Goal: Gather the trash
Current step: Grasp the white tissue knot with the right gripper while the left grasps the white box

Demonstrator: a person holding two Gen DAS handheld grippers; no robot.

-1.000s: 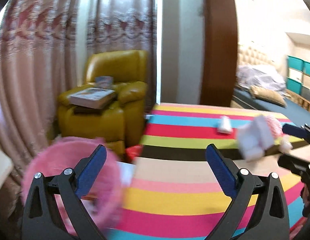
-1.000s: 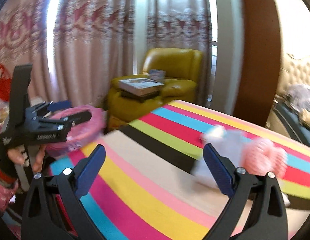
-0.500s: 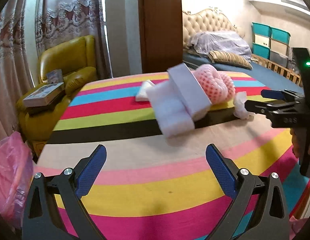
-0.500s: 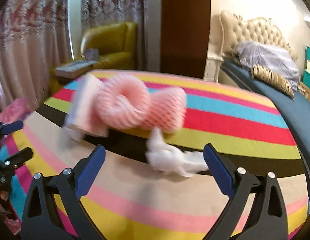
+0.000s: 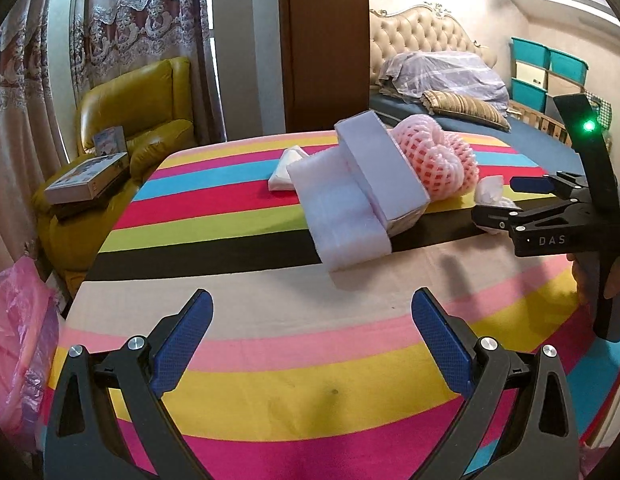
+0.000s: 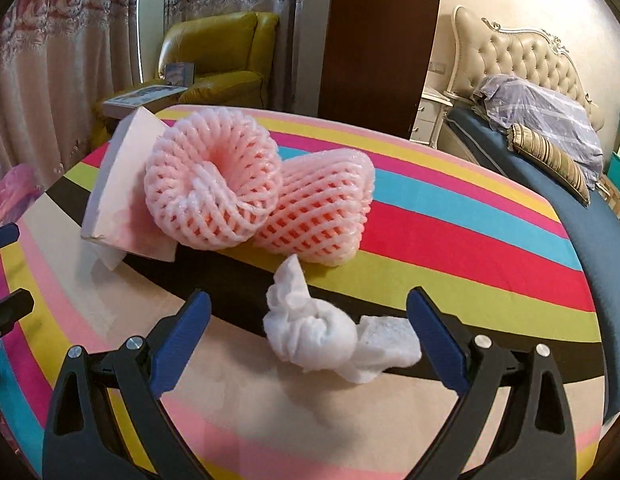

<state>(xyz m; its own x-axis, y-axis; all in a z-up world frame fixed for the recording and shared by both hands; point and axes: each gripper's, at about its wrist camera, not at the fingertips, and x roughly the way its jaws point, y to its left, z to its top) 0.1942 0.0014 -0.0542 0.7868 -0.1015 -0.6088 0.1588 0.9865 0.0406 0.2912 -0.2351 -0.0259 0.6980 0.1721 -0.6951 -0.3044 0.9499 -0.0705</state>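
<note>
Blue-padded jaws of my right gripper (image 6: 307,336) are standing wide apart, grasping nothing, hovering low over the striped tablecloth (image 6: 450,240). Crumpled white tissue (image 6: 310,332) is lying on the cloth right between the fingertips, not touched as far as I can tell. Just beyond the tissue, pink foam fruit nets (image 6: 253,196) are resting side by side on the cloth, leaning against a white box (image 6: 117,196) on their far-left side. My left gripper (image 5: 312,328) is also hanging released, empty, above the near edge of the cloth, well short of the box. White foam wrap (image 5: 342,216) is sitting under the box, with a folded white paper (image 5: 287,168) behind it. Pink trash bag (image 5: 17,344) is hanging off the cloth's left edge. Yellow armchair (image 5: 121,120) is standing beyond that.
</note>
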